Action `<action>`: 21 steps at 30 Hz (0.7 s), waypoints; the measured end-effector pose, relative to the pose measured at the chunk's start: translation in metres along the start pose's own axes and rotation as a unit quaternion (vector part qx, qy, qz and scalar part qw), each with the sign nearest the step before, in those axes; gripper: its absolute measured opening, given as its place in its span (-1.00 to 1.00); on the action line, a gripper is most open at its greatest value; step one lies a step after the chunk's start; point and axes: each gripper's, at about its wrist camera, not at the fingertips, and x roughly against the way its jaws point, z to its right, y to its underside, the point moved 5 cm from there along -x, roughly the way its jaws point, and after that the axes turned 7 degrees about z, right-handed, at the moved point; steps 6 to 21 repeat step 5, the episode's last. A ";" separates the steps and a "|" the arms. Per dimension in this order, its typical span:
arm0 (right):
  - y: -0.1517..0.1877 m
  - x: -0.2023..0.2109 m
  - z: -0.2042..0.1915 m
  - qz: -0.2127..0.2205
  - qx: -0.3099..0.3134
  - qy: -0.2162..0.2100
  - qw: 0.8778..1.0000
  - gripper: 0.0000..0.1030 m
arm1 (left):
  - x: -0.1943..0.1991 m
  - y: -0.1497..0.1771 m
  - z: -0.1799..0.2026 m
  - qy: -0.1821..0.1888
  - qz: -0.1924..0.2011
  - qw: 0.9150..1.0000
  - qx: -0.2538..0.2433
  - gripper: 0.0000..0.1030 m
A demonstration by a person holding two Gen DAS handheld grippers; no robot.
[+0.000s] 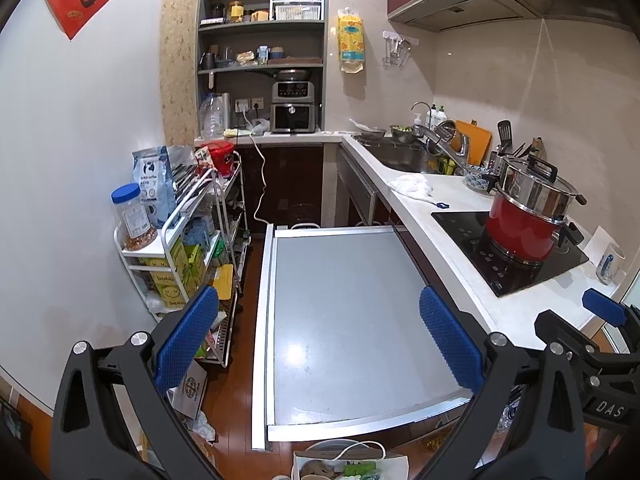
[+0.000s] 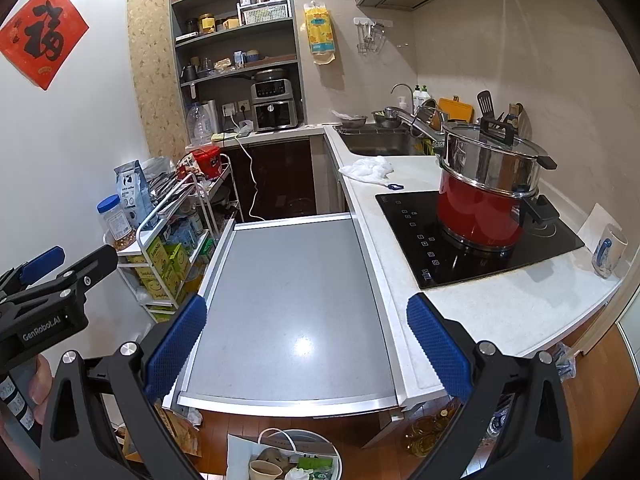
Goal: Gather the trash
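Two grippers are in our hands, side by side over a pull-out grey table (image 1: 352, 320). Our left gripper (image 1: 320, 336) has its blue-padded fingers (image 1: 188, 336) spread wide with nothing between them; our right gripper (image 2: 306, 344) is spread wide too, also holding nothing. Just below and ahead of both tools, on the wooden floor at the table's near edge, stands a white paper bag (image 2: 244, 456) with a cord handle, holding trash: a paper cup (image 2: 265, 470) and green wrappers (image 2: 314, 465). A crumpled white cloth (image 2: 370, 168) lies on the white countertop (image 2: 500, 308) well ahead of the right gripper and to its right, near the sink (image 2: 376, 142). Closer on that side, a red pot (image 2: 476, 216) with a steel steamer on top sits on the black induction hob (image 2: 420, 240). Left of the left gripper stands a white storage cart (image 1: 176, 240).
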 end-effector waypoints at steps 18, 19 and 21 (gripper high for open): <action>0.001 -0.001 0.001 0.000 -0.004 0.001 1.000 0.92 | -0.003 0.002 0.004 0.009 -0.003 1.000 -0.006 0.96; 0.001 -0.001 0.001 0.000 -0.004 0.001 1.000 0.92 | -0.003 0.002 0.004 0.009 -0.003 1.000 -0.006 0.96; 0.001 -0.001 0.001 0.000 -0.004 0.001 1.000 0.92 | -0.003 0.002 0.004 0.009 -0.003 1.000 -0.006 0.96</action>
